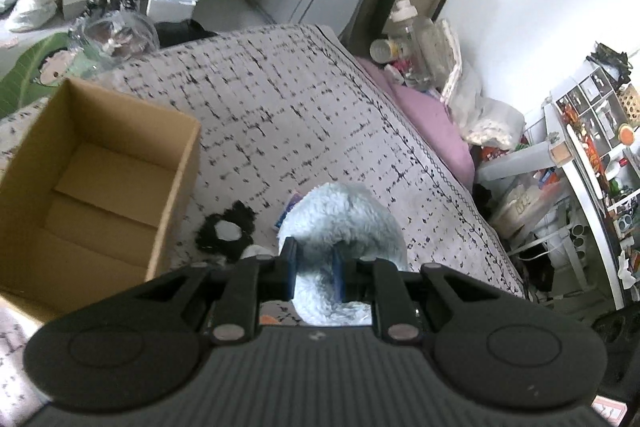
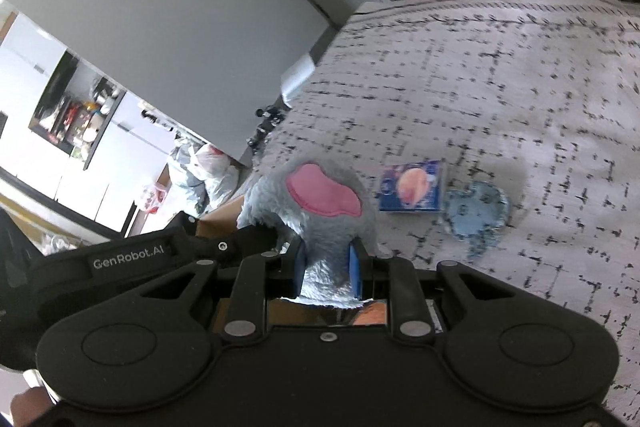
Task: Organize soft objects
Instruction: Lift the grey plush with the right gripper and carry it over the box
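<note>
My left gripper (image 1: 314,267) is shut on a light blue fluffy plush (image 1: 344,223), held above the bed. An open, empty cardboard box (image 1: 92,183) stands on the bed to its left. A black and white fluffy item (image 1: 226,233) lies between box and plush. My right gripper (image 2: 328,267) is shut on a grey plush with a pink ear patch (image 2: 320,195). The other gripper (image 2: 132,259) shows just to its left. A small blue packet (image 2: 414,191) and a pale blue fuzzy piece (image 2: 478,215) lie on the bed to the right.
The bed has a grey cover with black dashes (image 1: 300,115). A pink pillow (image 1: 432,119) lies at its far edge, with bottles and bags (image 1: 420,47) behind. A glass jar (image 1: 116,35) stands beyond the box. Cluttered shelves (image 1: 592,155) stand at right.
</note>
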Tool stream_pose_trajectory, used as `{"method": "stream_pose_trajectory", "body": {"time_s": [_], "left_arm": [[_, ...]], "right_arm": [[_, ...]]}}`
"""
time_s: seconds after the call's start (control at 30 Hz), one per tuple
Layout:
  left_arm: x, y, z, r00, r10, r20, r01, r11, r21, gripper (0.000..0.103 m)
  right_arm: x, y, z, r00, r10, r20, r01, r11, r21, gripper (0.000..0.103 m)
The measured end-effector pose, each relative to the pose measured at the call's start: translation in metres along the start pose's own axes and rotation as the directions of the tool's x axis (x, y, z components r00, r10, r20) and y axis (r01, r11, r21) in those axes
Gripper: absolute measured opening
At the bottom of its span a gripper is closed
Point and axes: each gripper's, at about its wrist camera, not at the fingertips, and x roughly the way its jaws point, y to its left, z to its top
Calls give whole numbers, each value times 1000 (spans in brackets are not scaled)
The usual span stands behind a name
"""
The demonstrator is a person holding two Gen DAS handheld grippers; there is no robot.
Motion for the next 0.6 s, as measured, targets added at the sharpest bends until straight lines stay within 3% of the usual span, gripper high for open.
{"method": "stream_pose_trajectory", "body": {"time_s": [0.6], "left_arm": [[-81,58,10,995,36,94,-34,999,-31,17]], "right_arm": [[7,84,-33,995,95,15,-93,989,-112,22]]}}
